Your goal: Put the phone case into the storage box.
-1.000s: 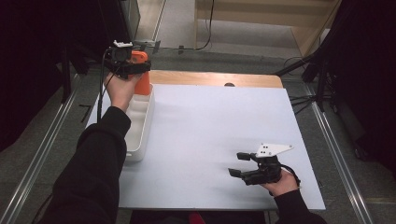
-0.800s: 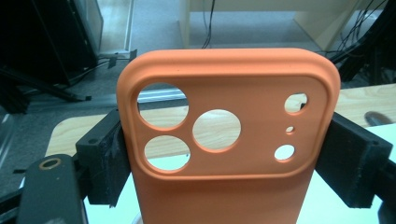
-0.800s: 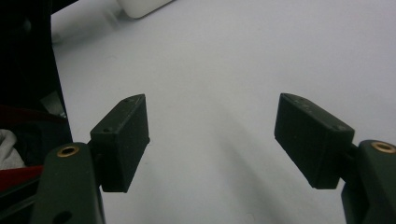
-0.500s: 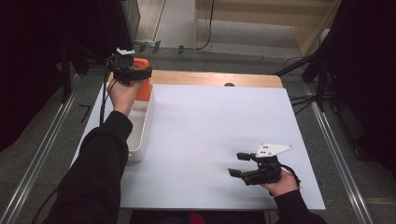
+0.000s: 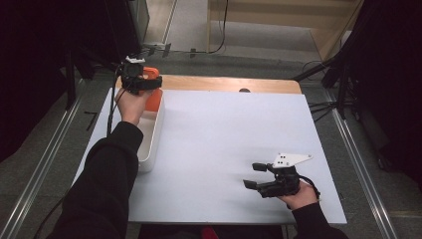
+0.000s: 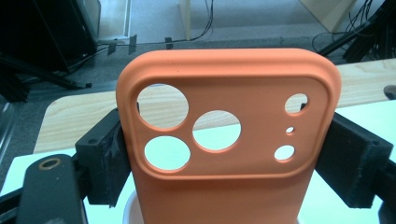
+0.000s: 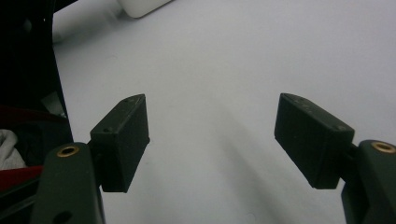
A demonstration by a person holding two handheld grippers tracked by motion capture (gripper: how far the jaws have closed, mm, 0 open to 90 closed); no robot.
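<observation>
An orange phone case with round camera cut-outs stands upright between the jaws of my left gripper, which is shut on its two long edges; both black pads press against it. It hangs over the far end of a white bin at the table's left side. Near the front right of the white table sheet, my right gripper rests in the hand, open, with nothing between its jaws.
A bare wooden strip runs along the table's far edge, with a small dark object on it. The bin's corner lies far ahead of the right gripper. Dark stands and cables surround the table.
My left gripper has sunk a little with the orange case, closer to the bin. The right gripper has stayed where it was.
</observation>
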